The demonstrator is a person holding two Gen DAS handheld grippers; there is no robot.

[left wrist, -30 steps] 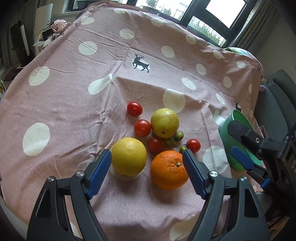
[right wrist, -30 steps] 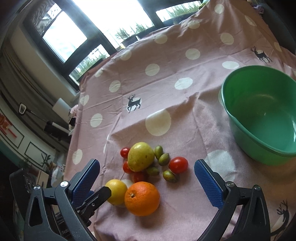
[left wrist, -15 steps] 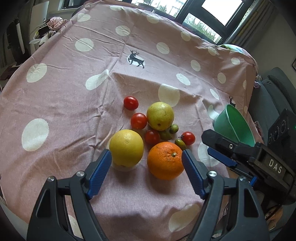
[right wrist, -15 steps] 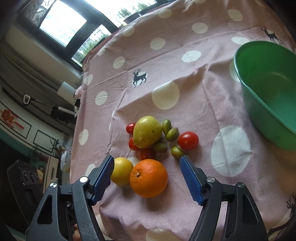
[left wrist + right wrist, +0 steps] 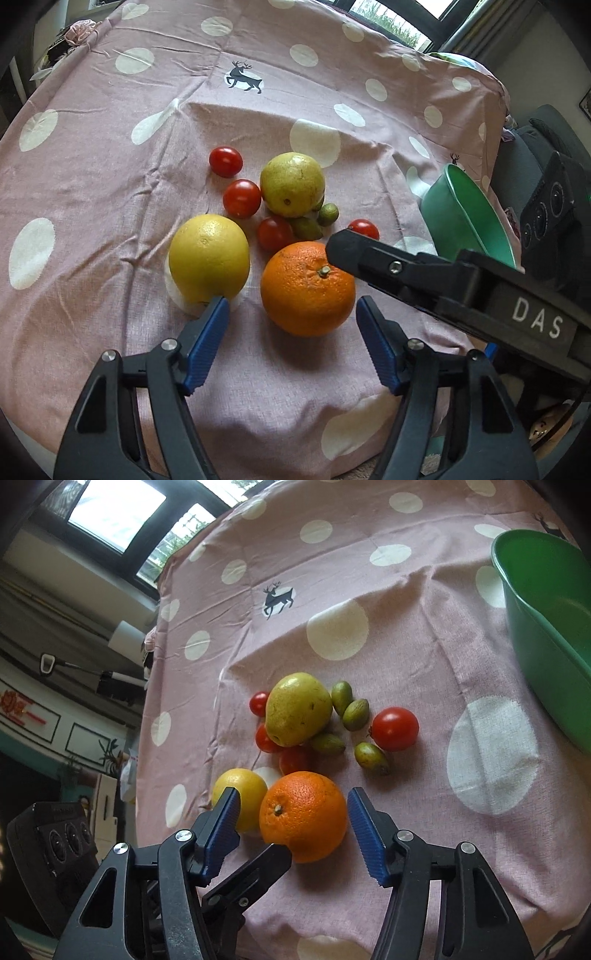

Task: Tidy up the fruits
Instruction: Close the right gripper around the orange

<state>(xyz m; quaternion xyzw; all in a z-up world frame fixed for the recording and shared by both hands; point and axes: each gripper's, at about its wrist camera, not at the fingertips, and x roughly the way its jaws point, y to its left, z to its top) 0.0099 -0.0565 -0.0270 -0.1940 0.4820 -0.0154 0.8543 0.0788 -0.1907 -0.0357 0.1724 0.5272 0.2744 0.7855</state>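
An orange [image 5: 308, 288] lies at the front of a fruit pile on the pink spotted cloth [image 5: 92, 192], beside a yellow citrus [image 5: 208, 258]. Behind them are a yellow-green pear [image 5: 291, 184], several red tomatoes [image 5: 242, 198] and small green fruits [image 5: 328, 214]. My left gripper [image 5: 291, 306] is closing, its tips just before the orange and not pressing it. My right gripper [image 5: 293, 797] is also closing around the orange [image 5: 303, 816]; gaps show beside its pads. One black finger of the right gripper [image 5: 369, 251] overlaps the orange's right side.
A green bowl [image 5: 546, 627] stands at the right of the cloth, also in the left wrist view [image 5: 461, 218]. The left gripper's black finger [image 5: 258, 864] shows under the orange in the right wrist view. The cloth drops off at the near edge.
Both grippers have come down and closer to the orange, and both pairs of jaws have narrowed. In the left wrist view the right gripper has slid in from the right over the orange.
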